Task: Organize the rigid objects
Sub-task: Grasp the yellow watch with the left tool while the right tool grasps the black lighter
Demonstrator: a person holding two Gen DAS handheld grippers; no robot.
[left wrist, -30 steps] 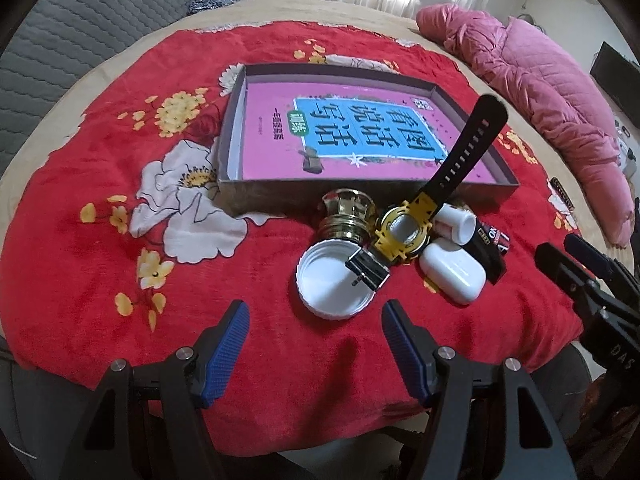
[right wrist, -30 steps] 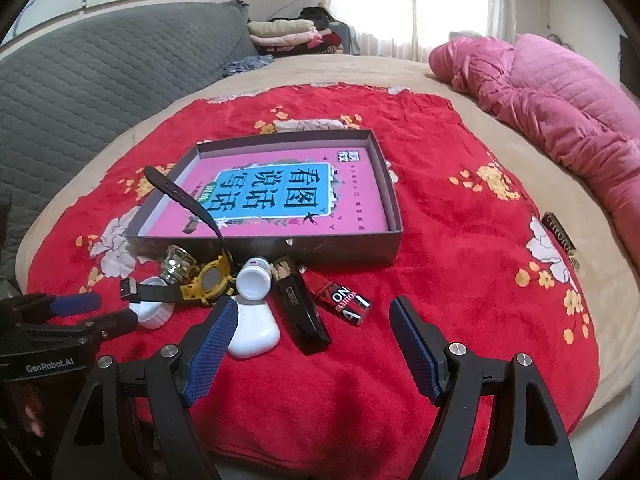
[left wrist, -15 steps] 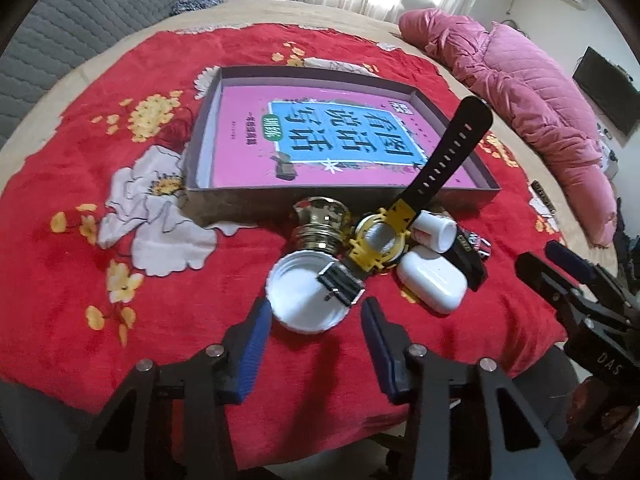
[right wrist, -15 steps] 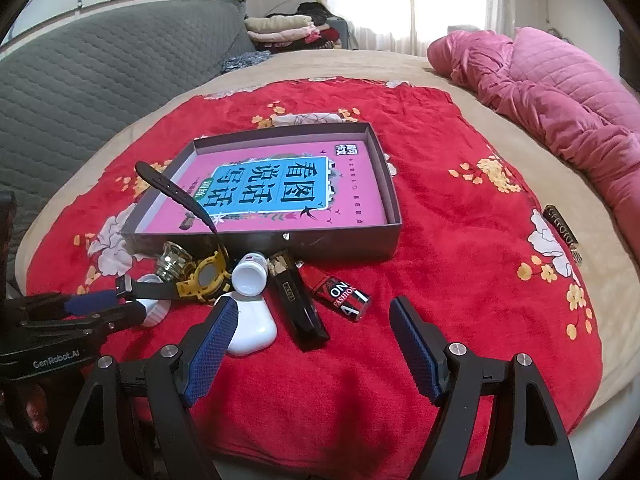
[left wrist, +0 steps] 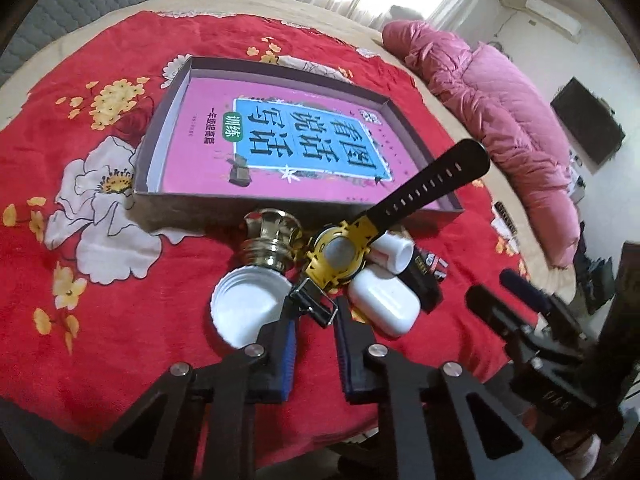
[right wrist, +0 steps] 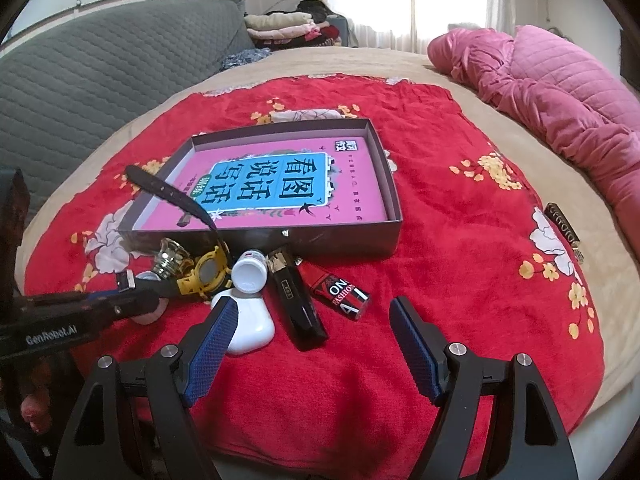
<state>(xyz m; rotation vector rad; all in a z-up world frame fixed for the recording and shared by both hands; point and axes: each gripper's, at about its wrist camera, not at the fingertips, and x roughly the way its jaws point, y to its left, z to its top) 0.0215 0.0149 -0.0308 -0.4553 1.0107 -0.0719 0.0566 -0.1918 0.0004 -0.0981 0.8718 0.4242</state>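
Lying in a small heap on the red floral blanket [left wrist: 100, 340], the yellow-cased watch [left wrist: 338, 254] has its black strap [left wrist: 432, 188] rising toward two o'clock over the near wall of the shallow box [left wrist: 200, 210], while its buckle end [left wrist: 314, 304] sits between the blue pads of the left tool [left wrist: 314, 320]. That tool's jaws are closing on the buckle end, and whether the pads already press it I cannot tell. Touching the watch at nine o'clock is a brass knob [left wrist: 272, 236]; at seven o'clock lies a white lid [left wrist: 248, 308], open side up. At three to four o'clock sit a small white bottle [left wrist: 394, 252] and a white earbud case [left wrist: 384, 302], with a black lighter [right wrist: 298, 304] and a red lighter [right wrist: 340, 290] just beyond (both read best in the right wrist view). The box holds a pink book [left wrist: 280, 148] with a blue title panel. The right tool [right wrist: 312, 344] hangs released, its jaws wide apart and nothing between them, near the earbud case and lighters. Farther out at two o'clock a pink quilt [left wrist: 500, 112] lies bunched on the bed, and a grey quilted cover [right wrist: 100, 68] rises at ten o'clock.
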